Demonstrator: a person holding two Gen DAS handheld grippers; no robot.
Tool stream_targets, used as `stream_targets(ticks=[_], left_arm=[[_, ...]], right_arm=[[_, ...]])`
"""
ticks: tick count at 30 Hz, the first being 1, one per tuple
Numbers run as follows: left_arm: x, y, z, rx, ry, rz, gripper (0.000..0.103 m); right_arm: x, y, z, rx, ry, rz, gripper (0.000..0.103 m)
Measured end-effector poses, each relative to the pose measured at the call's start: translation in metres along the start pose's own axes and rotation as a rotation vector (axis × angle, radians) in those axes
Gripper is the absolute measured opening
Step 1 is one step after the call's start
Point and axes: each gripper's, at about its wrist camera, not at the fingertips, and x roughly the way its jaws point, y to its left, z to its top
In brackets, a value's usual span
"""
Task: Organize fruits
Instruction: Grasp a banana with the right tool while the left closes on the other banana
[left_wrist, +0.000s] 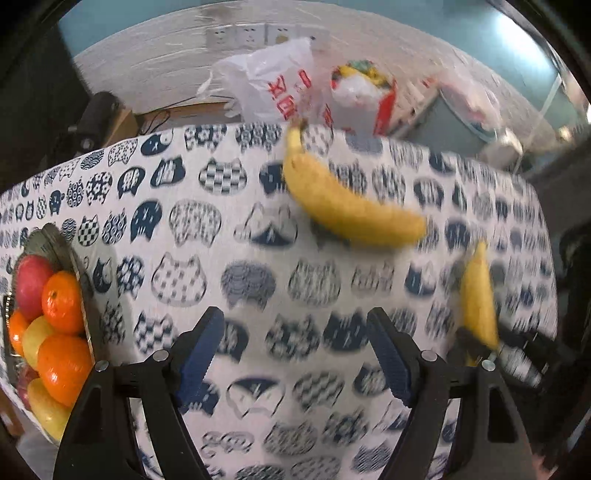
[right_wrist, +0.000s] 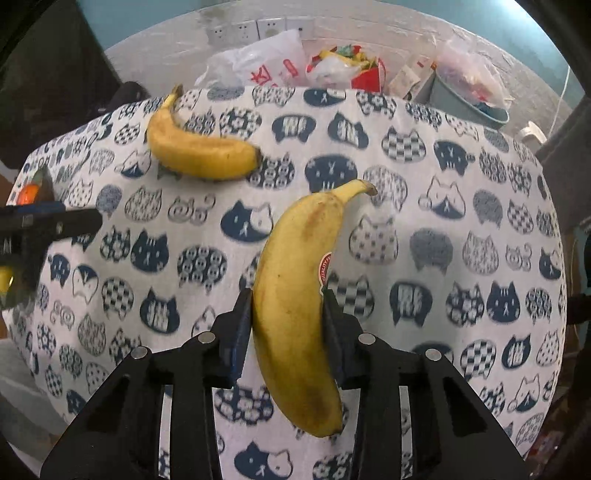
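Two bananas are in view. One banana (right_wrist: 295, 306) carries a red sticker (right_wrist: 325, 271) on which only "QUALITY" can be read; the bag (left_wrist: 273, 85) beyond the counter's far edge bears red characters too blurred to read.

Right claw (right_wrist: 288, 325): closed on the stickered banana, both fingers pressed against its sides near mid-length. This banana is held above the counter (right_wrist: 443, 221), stem pointing away from the camera and blossom end toward it. In the left view the same banana (left_wrist: 478, 295) appears at far right, gripped by the right claw (left_wrist: 480, 343).

Left claw (left_wrist: 295, 347): wide open, holding and touching nothing, with patterned cloth visible between its fingers. In the right view it (right_wrist: 74, 221) appears at the left edge.

Second banana (left_wrist: 347, 199) lies on the counter ahead of the left claw, apart from it, stem toward the far edge.

Bowl (left_wrist: 62, 243) at far left holds oranges (left_wrist: 62, 301) and apples (left_wrist: 29, 280).
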Motion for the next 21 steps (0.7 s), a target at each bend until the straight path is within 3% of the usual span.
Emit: stream_targets(ticks=[5,16,21], left_arm=[[0.006,-0.003,0.028,-0.102,-0.02,-0.034,0.087],[0.04,-0.006,0.058,-0.33,0.014,-0.087,0.087],[0.052,-0.011,0.063,-0.325,0.025,-0.071,0.087]], right_arm=[[0.0,-0.012,0.025,0.004,-0.015,-0.005,0.035],[0.013,-0.015,0.033,0.018,-0.013,0.003,0.035],[0.017,-0.02,0.038,0.007,-0.012,-0.001,0.035]])
